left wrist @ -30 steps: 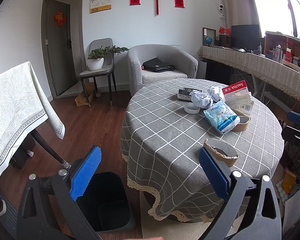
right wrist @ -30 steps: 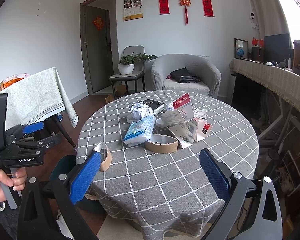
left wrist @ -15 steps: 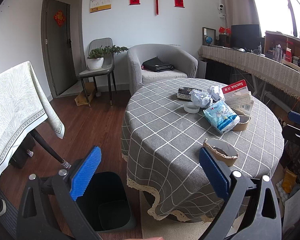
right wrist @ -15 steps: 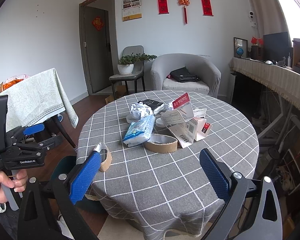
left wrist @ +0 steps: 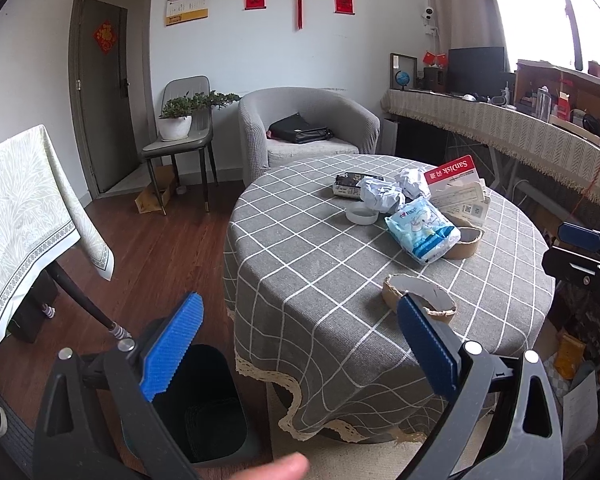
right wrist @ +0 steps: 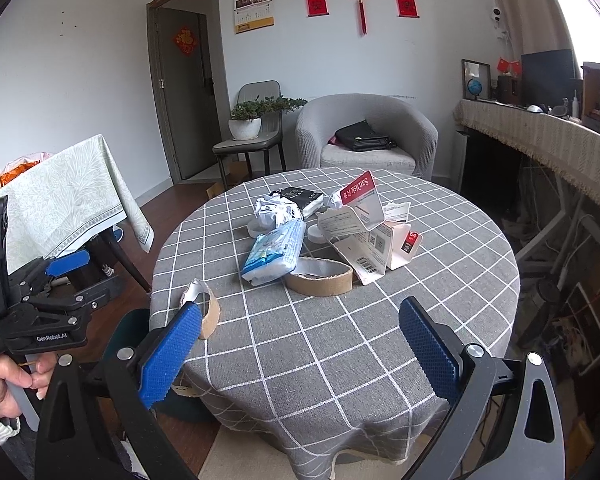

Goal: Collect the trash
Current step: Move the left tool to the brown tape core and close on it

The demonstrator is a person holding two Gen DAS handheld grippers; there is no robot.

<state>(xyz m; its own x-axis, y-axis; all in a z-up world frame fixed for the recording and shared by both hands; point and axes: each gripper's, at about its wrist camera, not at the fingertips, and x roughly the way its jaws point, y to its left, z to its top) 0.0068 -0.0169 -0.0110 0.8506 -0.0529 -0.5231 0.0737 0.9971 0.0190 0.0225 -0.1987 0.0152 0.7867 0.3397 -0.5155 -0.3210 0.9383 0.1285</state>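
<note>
Trash lies on a round table with a grey checked cloth: a blue-white wipes pack, crumpled paper, a flattened tape ring, red-white card packaging and a torn cardboard ring near the table's edge. A dark bin stands on the floor beside the table. My left gripper hangs open above the bin and the table's edge, holding nothing. My right gripper is open over the cloth's near side, holding nothing.
A grey armchair with a black bag and a chair holding a potted plant stand by the far wall. A second table under a pale cloth is at left. A long draped counter runs along the right.
Both grippers have barely shifted; the views are almost the same, and both stay open.
</note>
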